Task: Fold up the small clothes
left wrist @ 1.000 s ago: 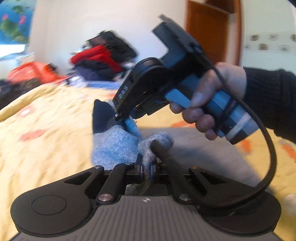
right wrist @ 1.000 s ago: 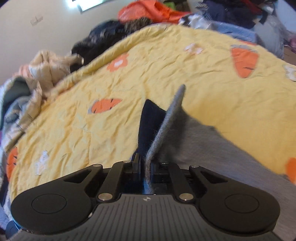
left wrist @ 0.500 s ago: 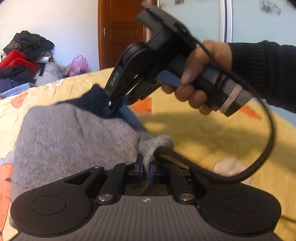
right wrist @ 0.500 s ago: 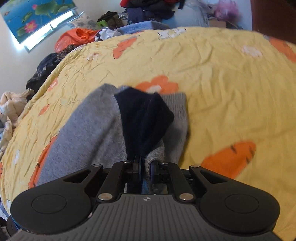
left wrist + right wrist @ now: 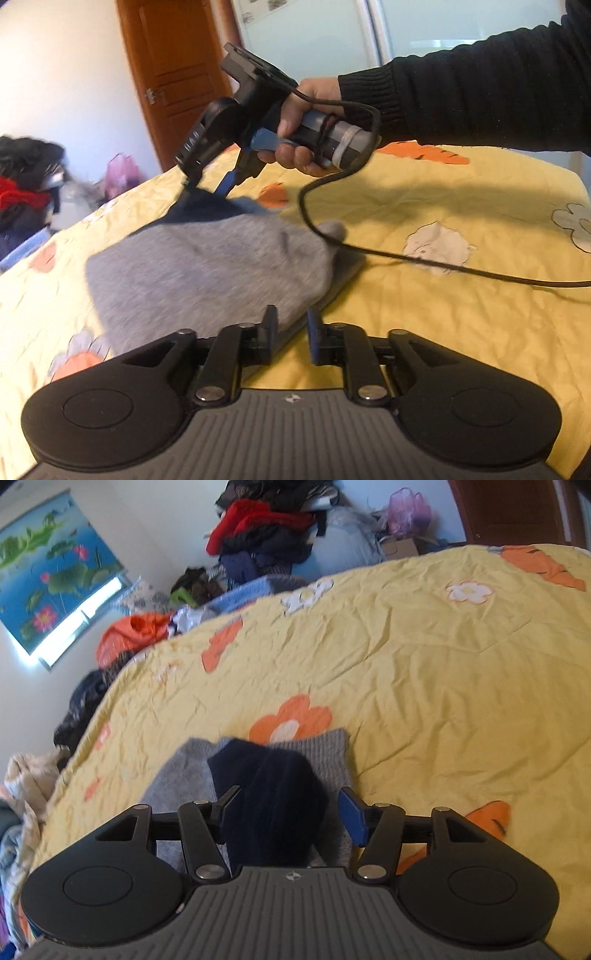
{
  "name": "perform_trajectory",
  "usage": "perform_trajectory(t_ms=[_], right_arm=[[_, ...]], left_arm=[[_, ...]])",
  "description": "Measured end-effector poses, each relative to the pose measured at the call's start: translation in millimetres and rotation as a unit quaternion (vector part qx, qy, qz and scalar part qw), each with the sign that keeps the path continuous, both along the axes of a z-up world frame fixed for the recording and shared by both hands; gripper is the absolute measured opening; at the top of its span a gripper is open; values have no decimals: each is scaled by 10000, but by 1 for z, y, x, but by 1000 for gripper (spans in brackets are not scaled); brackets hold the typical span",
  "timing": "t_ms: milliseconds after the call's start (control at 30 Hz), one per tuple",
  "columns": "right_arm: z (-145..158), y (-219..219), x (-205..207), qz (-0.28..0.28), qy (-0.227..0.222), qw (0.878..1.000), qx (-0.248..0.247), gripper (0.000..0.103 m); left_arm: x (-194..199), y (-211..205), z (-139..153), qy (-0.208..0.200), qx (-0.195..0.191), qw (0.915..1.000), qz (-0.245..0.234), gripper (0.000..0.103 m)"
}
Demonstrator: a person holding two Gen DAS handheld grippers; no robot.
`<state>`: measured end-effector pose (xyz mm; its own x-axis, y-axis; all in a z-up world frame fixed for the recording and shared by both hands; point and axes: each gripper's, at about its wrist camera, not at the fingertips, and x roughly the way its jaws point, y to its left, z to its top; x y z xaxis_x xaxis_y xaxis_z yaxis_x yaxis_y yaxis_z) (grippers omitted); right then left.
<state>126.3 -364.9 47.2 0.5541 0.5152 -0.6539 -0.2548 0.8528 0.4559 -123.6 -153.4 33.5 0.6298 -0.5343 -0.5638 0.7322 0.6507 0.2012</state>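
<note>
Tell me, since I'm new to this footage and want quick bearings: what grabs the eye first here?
The bright yellow bedspread with orange flowers fills both views. On it lies a grey garment with a navy part folded on top, right at the near edge of each view. In the left wrist view, a hand holds the right claw over the garment's far end; both claws have just been opening and stand apart from the cloth.

Black ribbed knit sleeve (image 5: 461, 88), black right gripper (image 5: 207, 190) with blue pad, grey handle, black cable (image 5: 406, 254)
</note>
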Motion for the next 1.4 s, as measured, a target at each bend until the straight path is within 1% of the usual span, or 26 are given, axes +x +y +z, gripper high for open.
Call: perform_trajectory(t_ms=[33, 67, 100, 167, 233, 300, 333, 400, 500, 567, 667, 733, 833, 867, 933, 967, 1000, 1067, 1100, 1167, 1233, 1267, 1300, 1333, 1367, 1400], right_arm=[[1, 5, -1, 136, -29, 9999, -93, 22], [5, 9, -3, 194, -187, 9994, -239, 19], [7, 10, -3, 217, -342, 9986, -329, 17], [1, 1, 9, -48, -173, 9992, -367, 17], [-6, -10, 11, -358, -81, 9990, -255, 15], [-6, -22, 0, -478, 64, 9986, 231, 29], [-2, -30, -12, -460, 78, 9978, 474, 32], [6, -41, -40, -387, 31, 9950, 915, 44], [4, -57, -78, -210, 272, 9893, 1417, 46], [0, -59, -98, -185, 427, 9896, 1359, 46], [-6, -52, -112, -38, 515, 9913, 1208, 46], [-9, -46, -111, -19, 551, 9916, 1171, 46], [-14, -34, -105, 144, 534, 9921, 1130, 42], [-16, -28, -103, 225, 558, 9930, 1018, 38], [-22, -17, -98, 322, 643, 9950, 689, 28], [-23, -16, -97, 350, 625, 9954, 642, 19], [-20, -15, -97, 378, 567, 9961, 567, 17], [-11, -18, -100, 394, 308, 9983, 286, 16], [-10, -24, -100, 328, 282, 9987, 251, 16], [-19, -40, -94, 113, 433, 9986, 297, 15], [-26, -46, -96, 78, 565, 9966, 597, 15], [-26, -46, -99, 59, 619, 9956, 696, 19], [-24, -47, -102, 39, 708, 9940, 837, 33], [-21, -50, -106, 40, 753, 9917, 1046, 41], [-16, -53, -113, 35, 687, 9901, 1226, 61], [-11, -59, -118, -32, 550, 9894, 1346, 76]], left_arm=[[-1, 3, 1, 41, -42, 10000, 44, 30], [4, 9, 4, 48, -83, 9999, 89, 40], [2, 13, 5, 19, -122, 9998, 130, 55], [1, 23, 3, -32, -279, 9994, 185, 74], [4, 30, -1, -12, -398, 9989, 260, 75], [6, 38, 1, -28, -395, 9984, 394, 75], [6, 42, 1, -95, -377, 9982, 464, 75], [6, 48, -1, -226, -288, 9976, 593, 75], [8, 54, -7, -322, -134, 9968, 724, 75], [9, 56, -12, -426, 26, 9955, 849, 75], [20, 51, -21, -470, 201, 9927, 1091, 75], [27, 50, -24, -511, 201, 9911, 1211, 75], [32, 48, -23, -593, -12, 9901, 1272, 75], [35, 48, -23, -577, -58, 9894, 1333, 74], [43, 46, -24, -462, -29, 9878, 1490, 66], [46, 46, -23, -404, 25, 9870, 1552, 52], [47, 46, -23, -353, 24, 9873, 1548, 31], [46, 50, -22, -202, -2, 9899, 1407, 13], [45, 51, -23, -178, 23, 9904, 1368, 12], [47, 52, -24, -103, 30, 9906, 1361, 11], [50, 52, -23, -24, 15, 9893, 1460, 11], [51, 54, -22, 30, -12, 9894, 1453, 12], [51, 56, -20, 86, -58, 9899, 1416, 12], [49, 61, -18, 201, -138, 9905, 1356, 14], [47, 70, -14, 368, -270, 9907, 1283, 16], [46, 81, -9, 558, -458, 9901, 1202, 22]])
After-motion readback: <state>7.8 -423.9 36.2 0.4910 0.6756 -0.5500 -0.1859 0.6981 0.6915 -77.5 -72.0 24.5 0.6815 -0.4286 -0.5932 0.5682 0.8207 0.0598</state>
